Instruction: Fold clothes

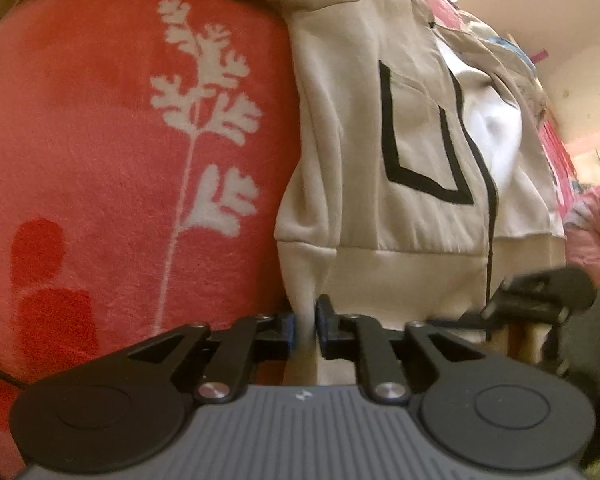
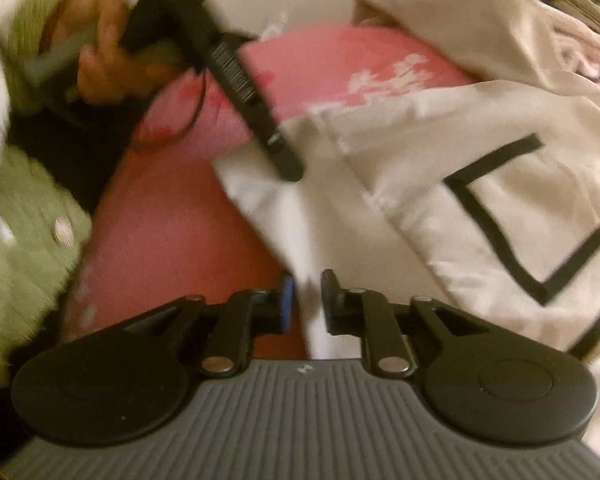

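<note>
**Both tools pinching the hoodie's hem, ready to fold**

While the cream zip-up hoodie [image 1: 380, 128] is lying spread front-up on the coral blanket [image 1: 100, 140] with its white leaf print, both tools are working along its bottom edge. The left tool [image 1: 305, 328] is sitting at the near corner of the ribbed hem, its blue-padded fingers [image 1: 287, 330] drawn close with a strip of cream cloth running between them, so it looks to be clamped on the hem. The right tool [image 2: 308, 304] is showing much the same thing in its own blurred view: fingers nearly together, pale fabric passing through the narrow gap, most likely gripped.

To my eye this is the start of a fold, both lower corners being taken up. The next move is asking for an even lift from both tools, then a carry of the hem up toward the hood, keeping the zipper line straight so the black-outlined pocket [image 1: 424, 136] isn't skewing.

There is open blanket to the left of the hoodie for a sleeve to swing. On the far right side a pink garment [image 1: 596, 236] is crowding the edge, and the person's green-sleeved arm [image 2: 32, 216] is hanging near the hem.
</note>
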`<state>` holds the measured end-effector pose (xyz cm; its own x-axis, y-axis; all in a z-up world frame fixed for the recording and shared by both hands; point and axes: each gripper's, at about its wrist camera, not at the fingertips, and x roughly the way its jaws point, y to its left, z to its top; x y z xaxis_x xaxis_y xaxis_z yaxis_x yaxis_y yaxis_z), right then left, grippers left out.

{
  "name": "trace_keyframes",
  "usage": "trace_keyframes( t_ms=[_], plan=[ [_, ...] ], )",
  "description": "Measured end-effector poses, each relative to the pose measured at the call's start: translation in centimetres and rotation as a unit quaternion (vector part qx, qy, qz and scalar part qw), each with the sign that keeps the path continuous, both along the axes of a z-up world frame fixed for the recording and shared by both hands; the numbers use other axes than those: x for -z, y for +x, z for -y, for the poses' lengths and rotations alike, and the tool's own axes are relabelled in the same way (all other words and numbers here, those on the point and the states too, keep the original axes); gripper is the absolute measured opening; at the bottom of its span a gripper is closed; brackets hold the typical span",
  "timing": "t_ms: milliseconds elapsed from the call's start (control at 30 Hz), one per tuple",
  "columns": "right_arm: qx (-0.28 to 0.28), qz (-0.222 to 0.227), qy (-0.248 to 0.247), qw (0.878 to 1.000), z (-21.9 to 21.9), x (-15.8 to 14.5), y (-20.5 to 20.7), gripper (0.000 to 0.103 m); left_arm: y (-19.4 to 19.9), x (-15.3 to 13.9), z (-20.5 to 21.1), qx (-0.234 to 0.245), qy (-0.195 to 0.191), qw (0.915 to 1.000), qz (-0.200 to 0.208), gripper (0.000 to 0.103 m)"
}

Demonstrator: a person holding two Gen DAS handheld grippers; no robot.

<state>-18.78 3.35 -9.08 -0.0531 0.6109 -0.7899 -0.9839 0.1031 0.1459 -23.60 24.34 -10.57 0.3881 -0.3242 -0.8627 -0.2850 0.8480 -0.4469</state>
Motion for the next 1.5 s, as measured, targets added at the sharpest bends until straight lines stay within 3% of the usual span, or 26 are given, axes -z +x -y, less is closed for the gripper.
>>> trace_keyframes(
  t_ms=[133, 267, 467, 800, 967, 1100, 1333, 1467, 1500],
  plan=[
    [0.08, -0.077, 0.05, 0.993, 3.3, -3.2, 4.6, 0.031, -1.2, -1.9, -0.4, 0.017, 0.03, 0.9994, 0.008, 0.028],
    [0.189, -0.137, 0.107, 0.966, 7.7, -6.1, 10.7, 0.036, -2.1, -4.1, -1.9, 0.019, 0.033, 0.9988, 0.031, 0.028],
    [0.301, -0.128, 0.111, 0.938, 10.4, -8.5, 18.2, 0.04, 1.1, -5.5, -2.7, 0.02, 0.045, 0.9964, 0.068, 0.028],
    [0.414, -0.131, 0.019, 0.901, 6.4, -4.8, 29.6, 0.036, 12.8, -4.3, 0.9, 0.067, 0.084, 0.9847, 0.138, 0.028],
    [0.429, -0.127, 0.005, 0.894, 4.7, -2.7, 34.0, 0.031, 18.8, -3.4, 3.2, 0.077, 0.081, 0.9792, 0.169, 0.027],
    [0.453, -0.147, 0.027, 0.879, 5.4, -1.5, 37.3, 0.029, 23.0, -2.8, 4.8, 0.082, 0.09, 0.9739, 0.191, 0.028],
    [0.503, -0.207, 0.098, 0.833, 7.5, 0.1, 43.3, 0.031, 28.2, -1.0, 5.1, 0.056, 0.08, 0.977, 0.189, 0.028],
    [0.524, -0.294, 0.123, 0.79, 8.0, 1.6, 47.1, 0.031, 29.5, 0.0, 5.3, 0.052, 0.08, 0.9793, 0.178, 0.027],
    [0.522, -0.309, 0.127, 0.785, 7.6, 1.6, 48.0, 0.031, 29.7, 0.3, 5.4, 0.053, 0.08, 0.9802, 0.173, 0.027]
  ],
)
